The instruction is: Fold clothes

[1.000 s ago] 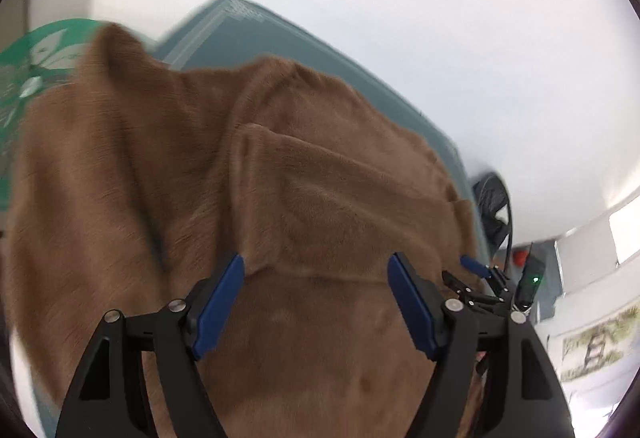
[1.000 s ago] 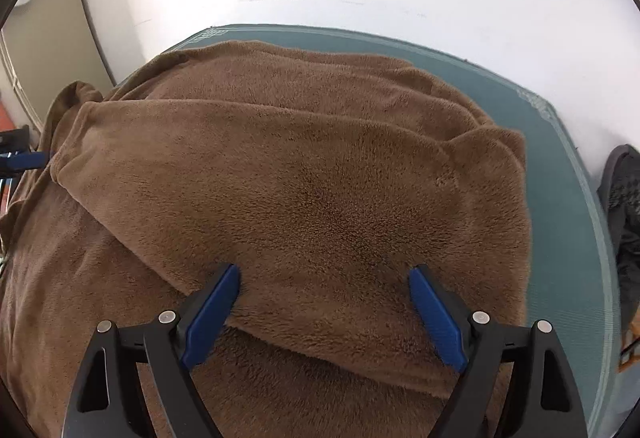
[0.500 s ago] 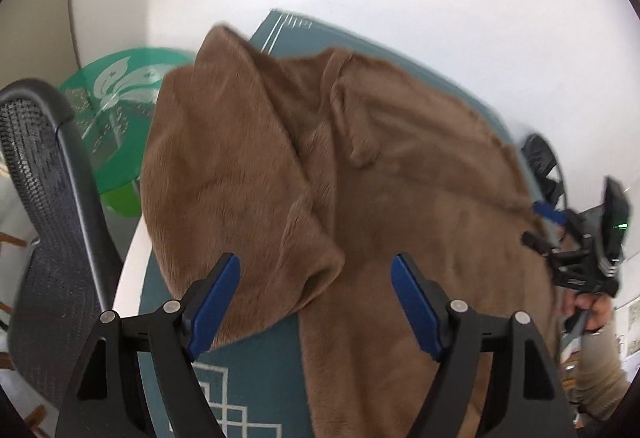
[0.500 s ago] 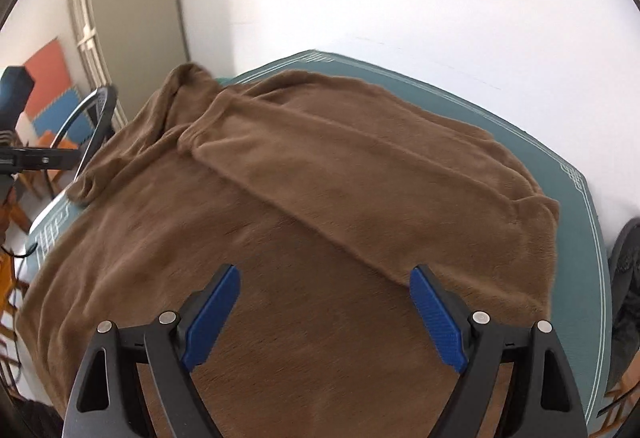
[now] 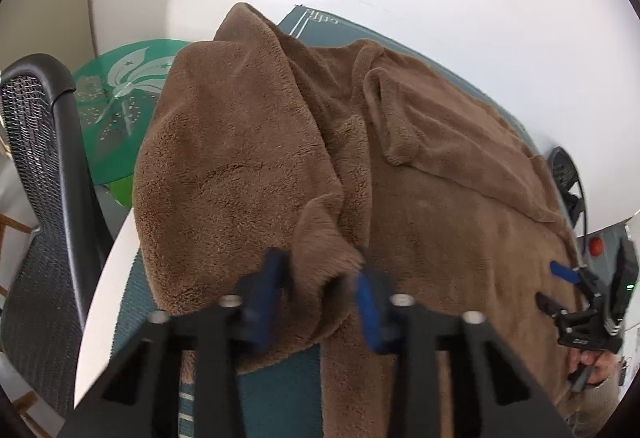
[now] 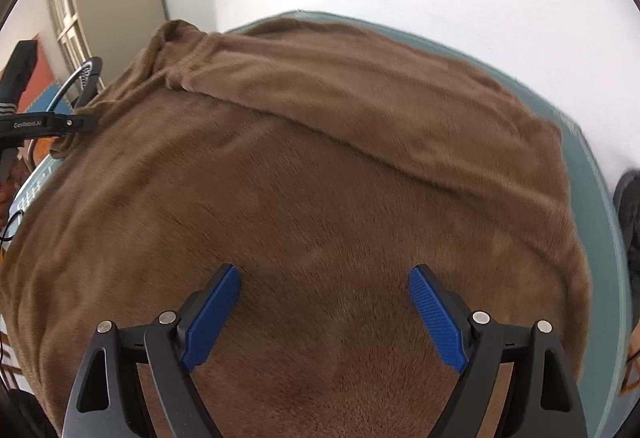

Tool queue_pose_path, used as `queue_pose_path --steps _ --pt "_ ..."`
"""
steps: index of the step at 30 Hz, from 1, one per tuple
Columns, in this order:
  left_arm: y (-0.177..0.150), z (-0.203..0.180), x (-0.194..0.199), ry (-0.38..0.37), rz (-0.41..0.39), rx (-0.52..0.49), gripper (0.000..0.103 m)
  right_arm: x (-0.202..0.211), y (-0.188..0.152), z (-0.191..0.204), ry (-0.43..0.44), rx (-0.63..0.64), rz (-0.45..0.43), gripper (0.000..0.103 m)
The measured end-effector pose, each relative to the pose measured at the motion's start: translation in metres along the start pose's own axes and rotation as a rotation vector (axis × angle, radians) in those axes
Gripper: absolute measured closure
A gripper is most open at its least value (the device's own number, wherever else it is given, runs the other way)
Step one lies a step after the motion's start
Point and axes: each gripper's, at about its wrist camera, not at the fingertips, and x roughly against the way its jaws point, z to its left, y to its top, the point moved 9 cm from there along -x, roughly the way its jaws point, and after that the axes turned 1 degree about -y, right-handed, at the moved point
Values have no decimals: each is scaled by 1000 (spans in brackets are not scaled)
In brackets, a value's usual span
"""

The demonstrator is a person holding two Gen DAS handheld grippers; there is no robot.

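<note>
Left hand-held gripper (image 5: 320,292): jaws closing on a bunched fold of the brown fleece garment (image 5: 420,197). Right hand-held gripper (image 6: 324,302): jaws wide apart over the fleece, gripping nothing.

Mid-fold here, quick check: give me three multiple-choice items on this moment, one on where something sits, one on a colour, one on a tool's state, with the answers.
1. Where is the mesh chair in the left wrist view?
A. Left of the garment
B. On top of the garment
C. Right of the garment

2. What colour is the garment?
A. Grey
B. Brown
C. White

3. How does the right tool stand?
A. Clamped on a sleeve
B. Shut with nothing in it
C. Open above the fabric

Answers:
1. A, the chair fills the left edge, beside the mat.
2. B, the plush fabric is brown in both views.
3. C, its blue pads stand wide apart with flat fabric beneath; the left tool is the one closing, with a fold of fabric between its pads.
</note>
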Motion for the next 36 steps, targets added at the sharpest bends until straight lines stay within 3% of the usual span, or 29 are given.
queue_pose_path --steps 4,11,14,20,23,30,36 --pt "10 6 16 -18 -52 37 87 0 -1 -1 8 -16 -18 13" --pt "68 40 96 -77 -273 178 88 -1 -1 0 7 -18 -21 13" --pt "97 63 128 -115 -328 265 88 -1 -1 0 7 -18 -23 13" --pt "147 99 193 -61 -465 289 88 -1 -1 -1 9 -20 -24 13" --pt "163 118 217 -67 -504 343 88 -1 -1 -1 9 -21 -24 13" --pt "184 146 242 -188 -525 489 88 -1 -1 -1 10 -22 -24 12" --pt "197 107 241 -242 -511 431 88 -2 1 0 10 -25 -23 12"
